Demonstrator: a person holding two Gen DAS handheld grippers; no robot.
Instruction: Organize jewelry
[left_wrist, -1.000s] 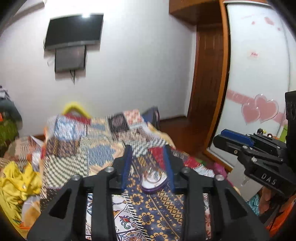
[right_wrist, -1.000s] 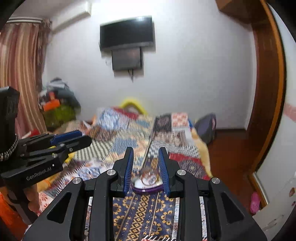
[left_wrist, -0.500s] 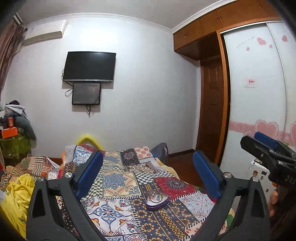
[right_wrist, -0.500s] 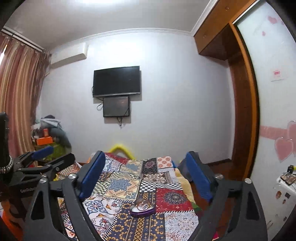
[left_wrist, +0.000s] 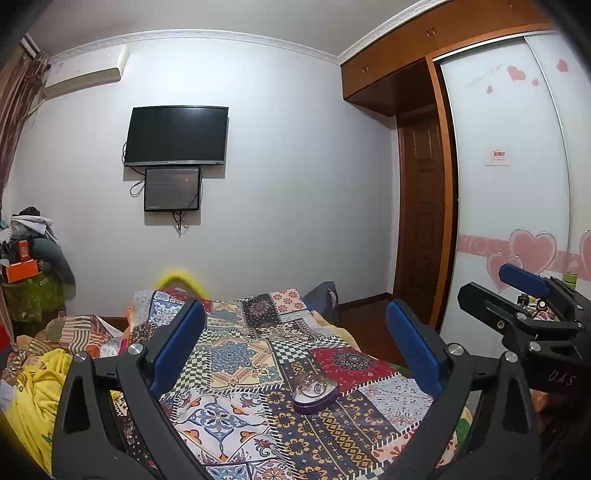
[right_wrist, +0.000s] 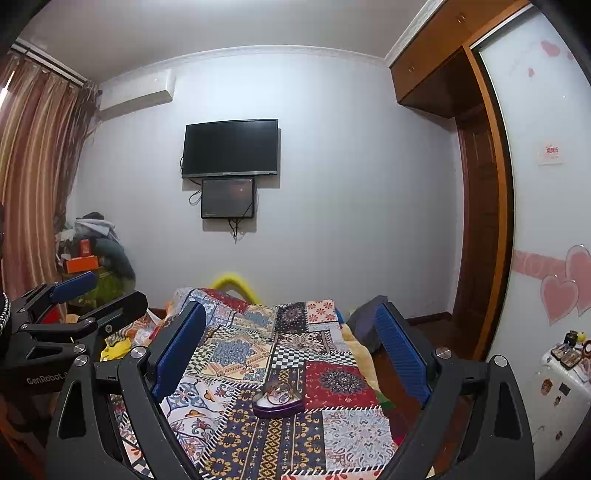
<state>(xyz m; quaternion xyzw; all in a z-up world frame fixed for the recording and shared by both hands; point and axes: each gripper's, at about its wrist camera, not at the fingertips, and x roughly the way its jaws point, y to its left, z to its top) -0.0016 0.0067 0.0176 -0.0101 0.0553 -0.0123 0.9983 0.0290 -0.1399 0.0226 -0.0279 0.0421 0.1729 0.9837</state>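
A small purple heart-shaped jewelry box (left_wrist: 314, 393) with a clear lid lies on the patchwork bedspread (left_wrist: 236, 354); ring-like pieces show through the lid. It also shows in the right wrist view (right_wrist: 277, 400). My left gripper (left_wrist: 295, 343) is wide open and empty, held well back from and above the box. My right gripper (right_wrist: 291, 347) is wide open and empty too, at a similar distance. The right gripper shows at the right of the left wrist view (left_wrist: 532, 310); the left gripper shows at the left of the right wrist view (right_wrist: 74, 310).
A bed fills the middle, with yellow cloth (left_wrist: 33, 391) at its left edge. A TV (left_wrist: 176, 136) hangs on the far wall. A wardrobe (left_wrist: 509, 184) with heart stickers and a small stand with trinkets (right_wrist: 569, 354) are on the right. A cluttered pile (right_wrist: 92, 251) is far left.
Both grippers opened wide and pulled back and up from the heart-shaped box, which now lies free on the bedspread. Both views lifted toward the far wall.
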